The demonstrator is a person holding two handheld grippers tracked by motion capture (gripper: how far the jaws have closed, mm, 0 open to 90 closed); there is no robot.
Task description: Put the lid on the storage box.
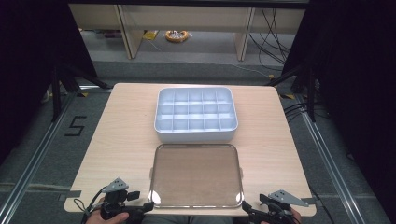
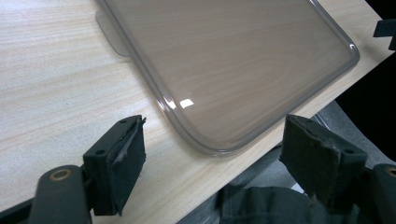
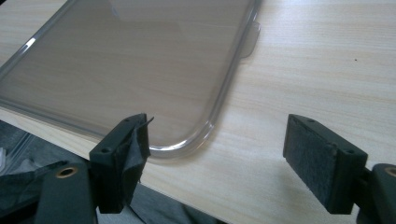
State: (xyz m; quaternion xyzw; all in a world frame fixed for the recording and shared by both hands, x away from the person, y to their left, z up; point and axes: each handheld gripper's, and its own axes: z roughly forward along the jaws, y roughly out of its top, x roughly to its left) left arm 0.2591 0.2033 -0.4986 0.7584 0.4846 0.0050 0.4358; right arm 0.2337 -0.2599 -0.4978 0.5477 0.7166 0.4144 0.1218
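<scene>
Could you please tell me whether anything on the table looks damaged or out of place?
The clear tinted plastic lid lies flat beside the white compartmented plastic box, square to it. Only oddity: the black pad on one right gripper jaw looks frayed and peeling.

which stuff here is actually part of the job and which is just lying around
Part of the job:
- clear lid, flat on the table's near edge
- divided white box, open, just beyond the lid
- left tongs and right tongs, both open, at the lid's near corners

Just lying about:
- yellow coil on the floor beyond the table
- cables on the floor
</scene>
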